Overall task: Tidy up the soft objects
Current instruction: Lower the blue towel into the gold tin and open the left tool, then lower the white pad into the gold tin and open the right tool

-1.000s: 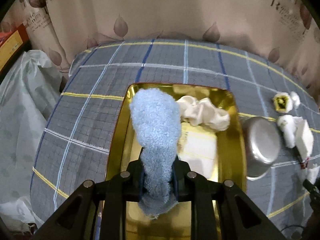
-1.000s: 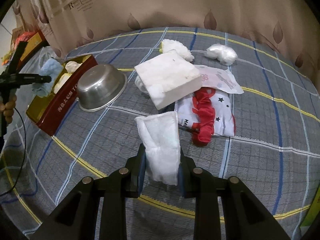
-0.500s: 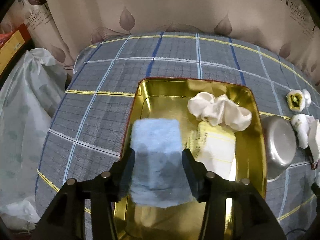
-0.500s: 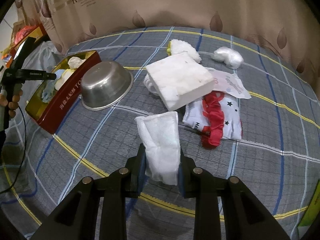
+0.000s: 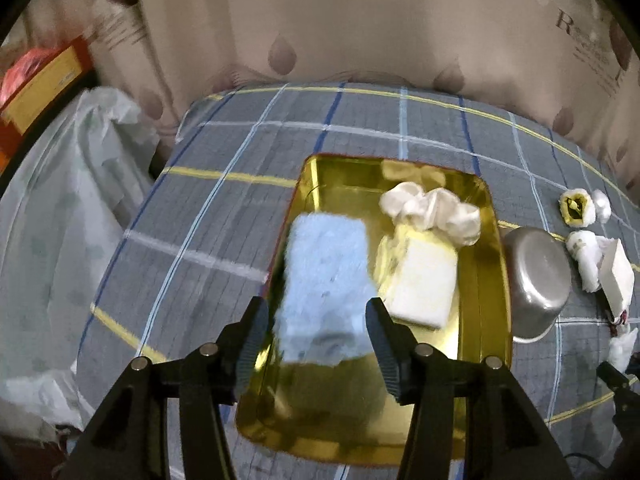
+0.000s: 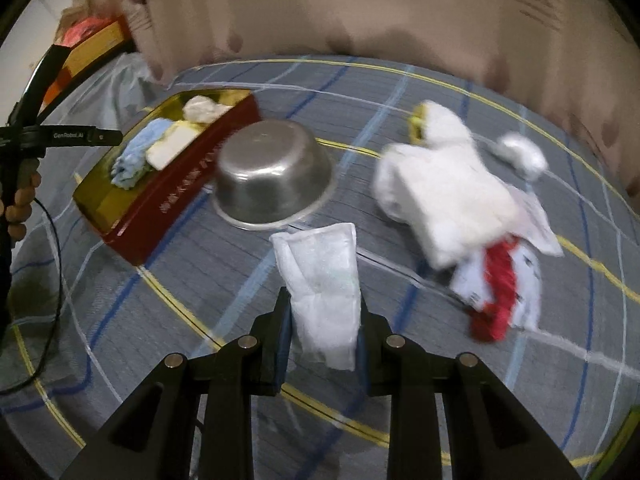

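Note:
A light blue towel (image 5: 326, 284) lies in the gold tin (image 5: 486, 208), on its left side, next to a white folded cloth (image 5: 424, 284) and a crumpled white cloth (image 5: 432, 208). My left gripper (image 5: 316, 328) is open above the tin, its fingers apart on either side of the towel's near end. My right gripper (image 6: 324, 332) is shut on a white flat pouch (image 6: 322, 276), held above the plaid bedcover. The tin (image 6: 168, 204), red outside, also shows at the left in the right wrist view.
An upturned steel bowl (image 6: 272, 176) sits right of the tin. Further right lie a white fluffy pile (image 6: 448, 196), a red and white cloth (image 6: 500, 288) and a white ball (image 6: 524, 152). A curtain hangs behind. A plastic bag (image 5: 60, 200) lies left of the bed.
My left gripper opened and let the blue towel drop flat into the tin, then drew back. My right gripper, still holding the pouch, has swung left towards the bowl and tin.

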The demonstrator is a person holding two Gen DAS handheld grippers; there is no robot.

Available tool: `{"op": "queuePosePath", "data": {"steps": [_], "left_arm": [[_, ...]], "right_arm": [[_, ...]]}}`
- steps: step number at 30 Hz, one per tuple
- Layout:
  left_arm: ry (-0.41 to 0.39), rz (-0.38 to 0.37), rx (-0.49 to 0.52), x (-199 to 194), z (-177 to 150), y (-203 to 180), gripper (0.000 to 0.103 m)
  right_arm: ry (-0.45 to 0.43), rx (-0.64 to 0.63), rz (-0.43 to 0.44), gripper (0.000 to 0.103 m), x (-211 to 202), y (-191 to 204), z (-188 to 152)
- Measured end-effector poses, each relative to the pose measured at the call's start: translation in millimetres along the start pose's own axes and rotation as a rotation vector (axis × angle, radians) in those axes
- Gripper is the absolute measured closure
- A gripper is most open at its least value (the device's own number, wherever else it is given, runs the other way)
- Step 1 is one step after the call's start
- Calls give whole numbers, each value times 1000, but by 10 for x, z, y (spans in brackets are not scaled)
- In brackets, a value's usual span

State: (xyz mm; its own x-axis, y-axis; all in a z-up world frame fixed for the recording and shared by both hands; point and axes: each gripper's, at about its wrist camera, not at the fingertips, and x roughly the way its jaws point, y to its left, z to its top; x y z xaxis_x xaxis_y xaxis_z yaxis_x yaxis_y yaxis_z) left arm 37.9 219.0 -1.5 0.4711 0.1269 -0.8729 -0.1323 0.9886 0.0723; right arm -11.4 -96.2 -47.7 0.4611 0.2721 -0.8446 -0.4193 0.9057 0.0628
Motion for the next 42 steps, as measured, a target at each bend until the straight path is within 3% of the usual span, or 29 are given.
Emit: {"op": "queuePosePath", "data": {"steps": [15, 33, 34, 37, 42], "left_arm": [[-10, 41, -71, -184, -369, 307, 51], [-16, 29, -115, -383, -461, 480, 51], [-16, 27, -117, -391, -456, 482, 51], [-20, 30, -113, -413, -444, 474, 51], [-16, 23, -109, -411, -424, 432, 51]], "right_arm": [[-38, -211, 215, 77, 197, 1123, 645], [-25, -291, 229, 77, 563, 1567, 921], [-22, -291, 229, 72, 589, 1573, 928], [-40, -270, 235, 39, 610, 1550, 939], [-61, -248, 236, 37, 541, 1471, 909]]}}
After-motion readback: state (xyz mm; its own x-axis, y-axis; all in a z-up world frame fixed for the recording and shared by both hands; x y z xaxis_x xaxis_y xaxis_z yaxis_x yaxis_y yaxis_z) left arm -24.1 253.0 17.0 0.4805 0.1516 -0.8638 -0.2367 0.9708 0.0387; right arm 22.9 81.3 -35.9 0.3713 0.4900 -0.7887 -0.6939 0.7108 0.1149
